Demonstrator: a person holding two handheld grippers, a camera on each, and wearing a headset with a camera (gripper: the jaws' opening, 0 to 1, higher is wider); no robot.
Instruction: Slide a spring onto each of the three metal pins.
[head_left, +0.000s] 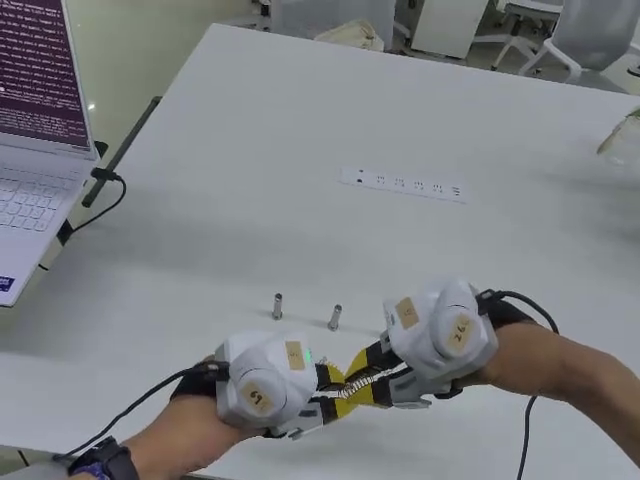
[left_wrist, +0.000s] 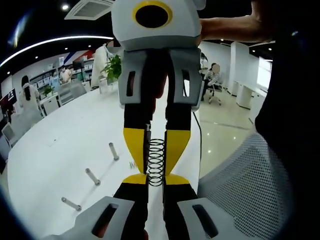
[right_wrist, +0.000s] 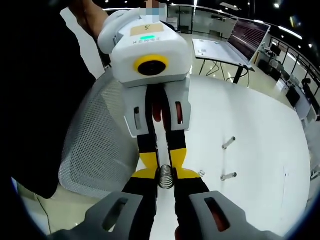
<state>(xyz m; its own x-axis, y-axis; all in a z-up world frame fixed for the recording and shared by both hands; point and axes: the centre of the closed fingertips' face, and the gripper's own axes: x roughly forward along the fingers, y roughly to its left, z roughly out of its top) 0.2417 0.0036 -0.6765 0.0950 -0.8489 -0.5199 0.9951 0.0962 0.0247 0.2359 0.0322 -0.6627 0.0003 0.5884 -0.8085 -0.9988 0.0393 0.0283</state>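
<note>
Holding the spring between them, the two grippers meet nose to nose just above the near edge of the white table. The left gripper has its jaws almost closed and pinches one end of the spring. The right gripper has its jaws almost closed too and pinches the other end. The spring is up in the air, not on any pin. Three metal pins stand on the table just past the grippers: one pin, a second pin and a third pin. All three look bare, so I think no spring is on yet. A tiny thing lies on the table near the pins; it may be another spring, but it is too small to be sure. The spring is thin wire, so it must be very light and bendy. It will squash if it is pinched hard, and it could pop out and jump away if the grip slips. I think the best place to hold it is by its sides, close to one end, with a soft pinch. That leaves the hole at the other end free to go over a pin. The pins look hard and thin, so the spring has to come down straight.
</note>
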